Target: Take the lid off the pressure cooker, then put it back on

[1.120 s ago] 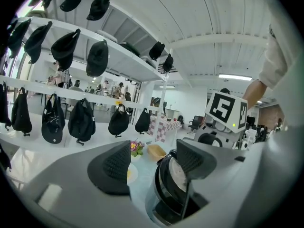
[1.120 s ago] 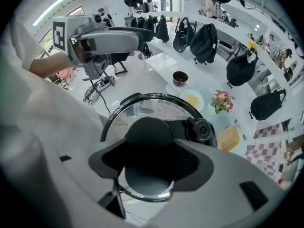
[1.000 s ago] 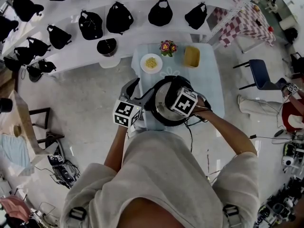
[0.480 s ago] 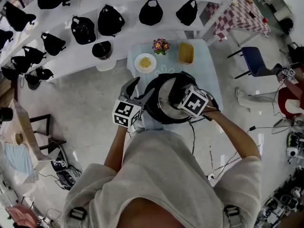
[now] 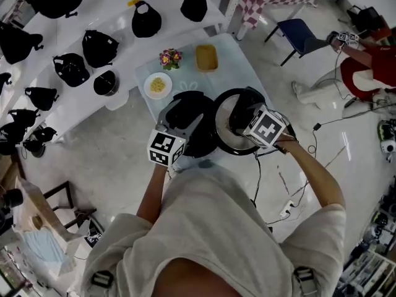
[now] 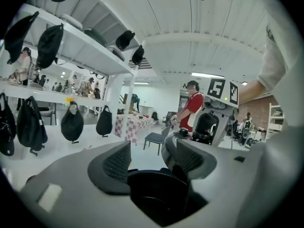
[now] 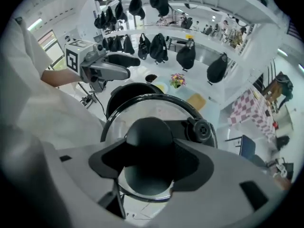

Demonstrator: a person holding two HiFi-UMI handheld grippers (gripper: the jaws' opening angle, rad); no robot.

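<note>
The right gripper (image 5: 242, 119) (image 7: 151, 160) has its jaws clamped on the black knob (image 7: 148, 136) of the lid (image 5: 226, 113) (image 7: 156, 109), holding it clear of the cooker pot (image 5: 198, 142) (image 7: 124, 93), at the pot's 3 o'clock from overhead. The left gripper (image 5: 182, 117) (image 6: 154, 163) is at the pot's 9 o'clock edge, jaws closed round a black pot handle (image 6: 156, 194). A plate (image 5: 158, 85) sits at the pot's 11 o'clock on the table (image 5: 185, 79).
</note>
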